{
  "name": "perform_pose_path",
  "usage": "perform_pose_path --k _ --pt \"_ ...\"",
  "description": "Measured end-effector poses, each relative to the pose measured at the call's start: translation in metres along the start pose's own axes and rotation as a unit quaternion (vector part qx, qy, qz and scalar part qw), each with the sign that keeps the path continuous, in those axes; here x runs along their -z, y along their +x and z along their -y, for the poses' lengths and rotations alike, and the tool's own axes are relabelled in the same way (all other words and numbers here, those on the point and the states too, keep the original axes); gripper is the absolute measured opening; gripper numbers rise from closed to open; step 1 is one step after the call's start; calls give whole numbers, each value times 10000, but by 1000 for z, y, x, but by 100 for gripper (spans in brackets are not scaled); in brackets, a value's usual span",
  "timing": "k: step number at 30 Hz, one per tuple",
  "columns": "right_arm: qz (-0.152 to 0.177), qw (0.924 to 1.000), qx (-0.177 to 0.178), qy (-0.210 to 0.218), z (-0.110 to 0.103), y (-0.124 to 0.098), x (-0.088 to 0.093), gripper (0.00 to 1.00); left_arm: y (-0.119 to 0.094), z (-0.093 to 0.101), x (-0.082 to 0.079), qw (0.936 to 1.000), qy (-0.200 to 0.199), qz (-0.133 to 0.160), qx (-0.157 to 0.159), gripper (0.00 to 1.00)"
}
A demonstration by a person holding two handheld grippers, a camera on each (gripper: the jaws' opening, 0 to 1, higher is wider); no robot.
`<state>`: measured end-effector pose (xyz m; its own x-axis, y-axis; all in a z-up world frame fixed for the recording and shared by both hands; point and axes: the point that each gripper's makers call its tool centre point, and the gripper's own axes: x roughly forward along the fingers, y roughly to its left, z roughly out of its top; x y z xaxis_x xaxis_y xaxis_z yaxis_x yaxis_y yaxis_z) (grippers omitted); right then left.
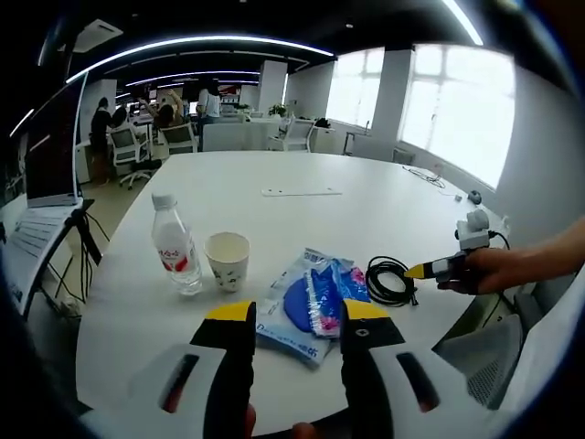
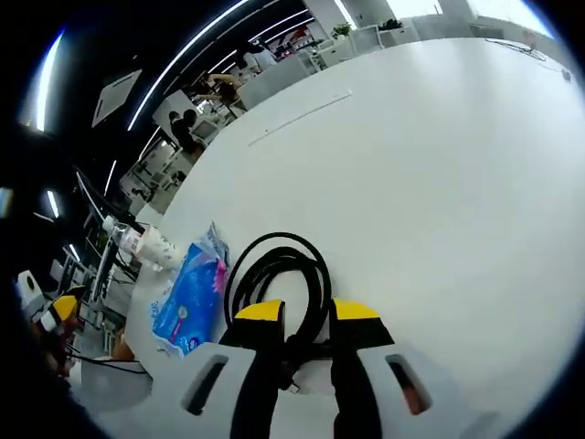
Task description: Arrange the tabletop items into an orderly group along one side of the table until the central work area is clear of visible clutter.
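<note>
On the white round table [image 1: 384, 210] stand a clear water bottle [image 1: 176, 251] with a red label and a paper cup [image 1: 228, 261]. A blue plastic packet [image 1: 306, 306] lies just beyond my left gripper [image 1: 297, 315], which is open with nothing between its jaws. A coiled black cable [image 1: 390, 279] lies right of the packet. My right gripper [image 1: 422, 271], held by a hand [image 1: 498, 270], reaches it from the right. In the right gripper view the right gripper [image 2: 307, 315] has its jaws narrowed on the near edge of the cable [image 2: 274, 270]. The packet [image 2: 187, 297] and bottle [image 2: 137, 240] lie to its left.
A thin white strip [image 1: 302, 192] lies mid-table, farther back. A laptop on a stand [image 1: 46, 155] is off the table's left edge. A grey chair [image 1: 484, 357] sits at the near right. Small items [image 1: 473, 197] rest near the far right edge. Desks, chairs and people fill the background.
</note>
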<state>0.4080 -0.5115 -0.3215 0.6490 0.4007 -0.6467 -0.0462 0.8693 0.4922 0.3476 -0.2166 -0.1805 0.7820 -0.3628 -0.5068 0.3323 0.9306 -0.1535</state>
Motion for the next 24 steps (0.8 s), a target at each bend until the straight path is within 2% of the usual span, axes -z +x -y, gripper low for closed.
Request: perform_pose_path --k 4,24 --pt "-7 9999 29 -155 2 -3 -2 17 0 0 0 10000 -2 -1 1 35" --pt "111 9992 22 -395 -5 -12 -17 20 0 0 1 10000 -15 14 9 35"
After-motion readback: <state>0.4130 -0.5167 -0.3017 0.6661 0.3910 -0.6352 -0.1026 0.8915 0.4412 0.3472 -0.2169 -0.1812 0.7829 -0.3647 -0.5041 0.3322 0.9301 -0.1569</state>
